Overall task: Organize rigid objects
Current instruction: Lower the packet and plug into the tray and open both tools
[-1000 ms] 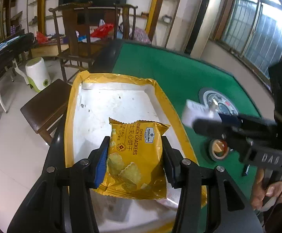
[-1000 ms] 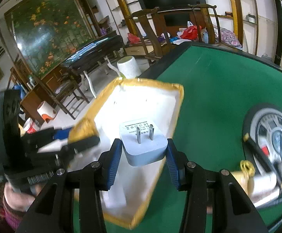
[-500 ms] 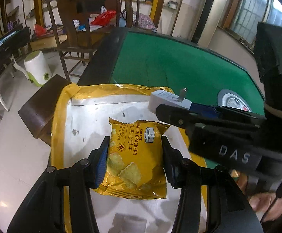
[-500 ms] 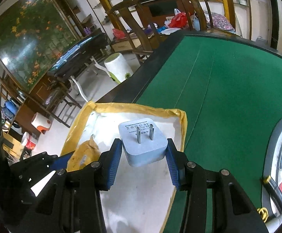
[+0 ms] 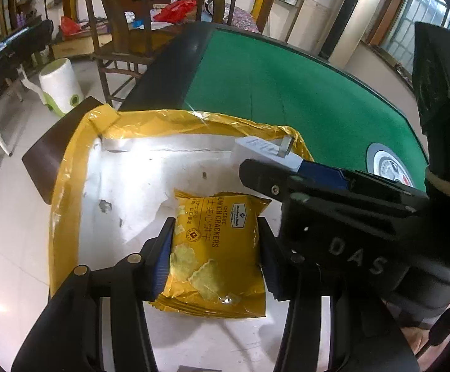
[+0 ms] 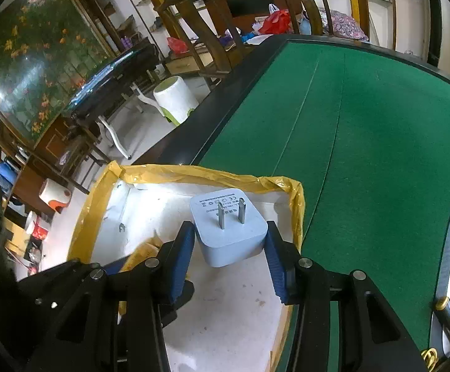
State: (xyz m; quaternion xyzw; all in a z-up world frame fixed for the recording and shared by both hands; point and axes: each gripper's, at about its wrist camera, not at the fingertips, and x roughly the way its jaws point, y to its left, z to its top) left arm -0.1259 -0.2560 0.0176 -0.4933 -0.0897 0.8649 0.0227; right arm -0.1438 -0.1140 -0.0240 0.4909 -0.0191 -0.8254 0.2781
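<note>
Cracker packet clamped in left hand-held gripper; white charger clamped in right hand-held gripper; both over tray, yellow rim just ahead, bare green worktop beyond.

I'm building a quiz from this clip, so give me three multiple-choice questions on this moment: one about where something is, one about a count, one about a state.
1. Where is the tray?
A. middle of the green felt
B. at the table's edge
C. on a chair

2. How many prongs are on the charger?
A. two
B. three
C. four

3. What is the left claw doing?
A. hanging open
B. shut on nothing
C. clamping the cracker packet

Answers:
1. B, the yellow-rimmed tray sits by the table's dark border.
2. A, two flat metal prongs stick up.
3. C, both blue pads press the packet's sides.
</note>
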